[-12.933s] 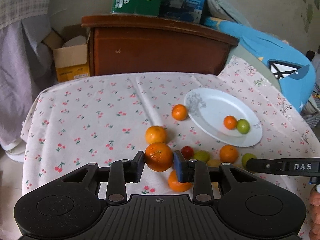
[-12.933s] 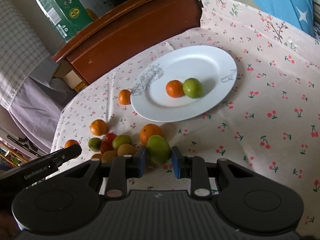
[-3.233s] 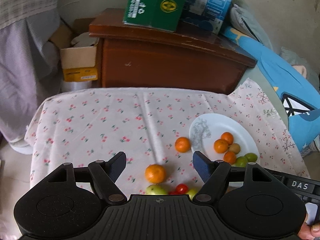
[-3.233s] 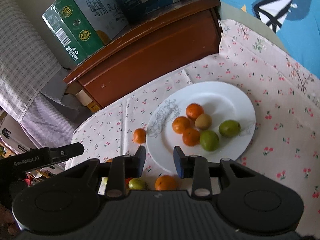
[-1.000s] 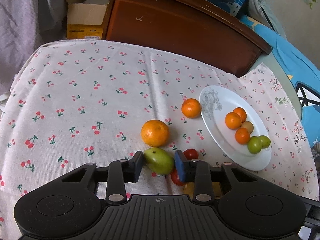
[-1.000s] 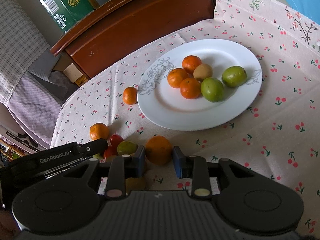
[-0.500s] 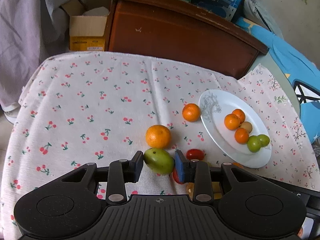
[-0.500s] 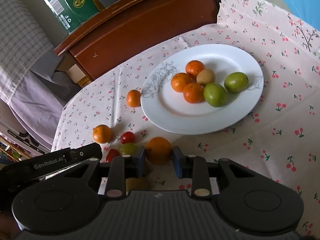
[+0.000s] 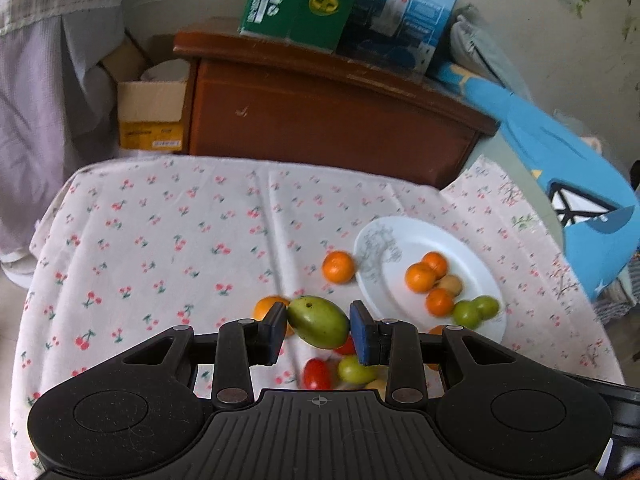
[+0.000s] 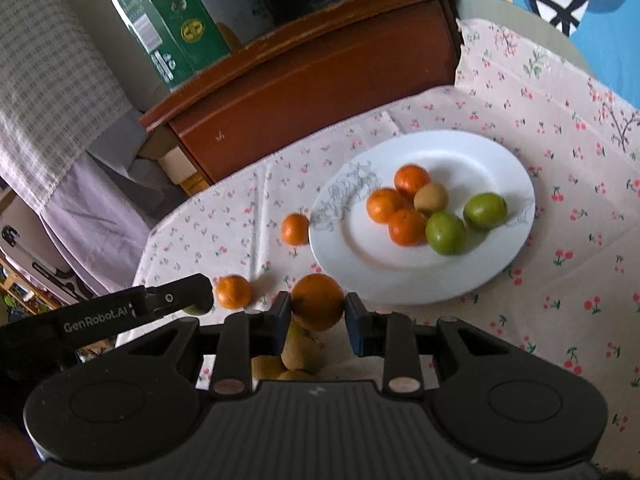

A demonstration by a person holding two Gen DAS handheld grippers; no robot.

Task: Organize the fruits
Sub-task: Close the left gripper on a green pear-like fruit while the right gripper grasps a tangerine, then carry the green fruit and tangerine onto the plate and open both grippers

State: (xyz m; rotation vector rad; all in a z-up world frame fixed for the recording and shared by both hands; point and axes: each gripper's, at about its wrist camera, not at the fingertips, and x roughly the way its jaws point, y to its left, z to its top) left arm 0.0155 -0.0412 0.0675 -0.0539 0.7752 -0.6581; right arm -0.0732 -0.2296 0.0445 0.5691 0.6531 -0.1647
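Note:
My left gripper is shut on a green mango, held above the cherry-print cloth. My right gripper is shut on an orange, just off the near left rim of the white plate. The plate carries three small oranges, a brownish fruit and two green fruits. Loose on the cloth lie a small orange beside the plate, another orange partly behind my left finger, a red tomato and a green fruit. The left gripper's arm shows at the left of the right wrist view.
A dark wooden cabinet stands behind the table with a green carton and a blue box on top. A cardboard box sits to its left. Blue bedding lies to the right. Brownish fruits lie under my right gripper.
My left gripper has risen with the green mango, so the cloth and fruits look farther off. The right gripper has lifted slightly with the orange, and the plate has shifted in its view.

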